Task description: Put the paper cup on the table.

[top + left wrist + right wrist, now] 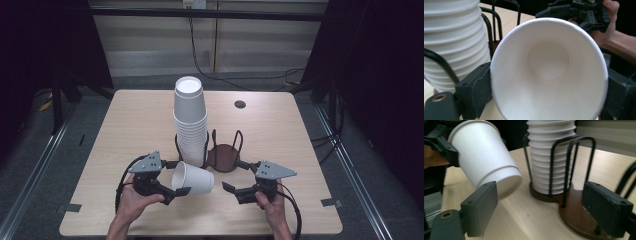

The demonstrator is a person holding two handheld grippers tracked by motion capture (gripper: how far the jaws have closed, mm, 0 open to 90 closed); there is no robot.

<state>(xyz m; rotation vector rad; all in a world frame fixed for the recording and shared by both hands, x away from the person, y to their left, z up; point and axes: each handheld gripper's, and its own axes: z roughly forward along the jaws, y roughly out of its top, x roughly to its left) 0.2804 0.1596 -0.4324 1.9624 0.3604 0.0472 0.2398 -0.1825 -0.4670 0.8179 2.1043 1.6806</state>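
Both claws low; left claw (176, 183) grips cup (193, 179).

Light wooden table (130, 125) with round dark grommet hole (240, 104), black cables (200, 65) on grey floor, pale wall panels (150, 35) behind

One loose paper cup (192, 179) between the left jaws; one stack of cups (190, 122), one two-ring holder (222, 156), beyond the right jaws.
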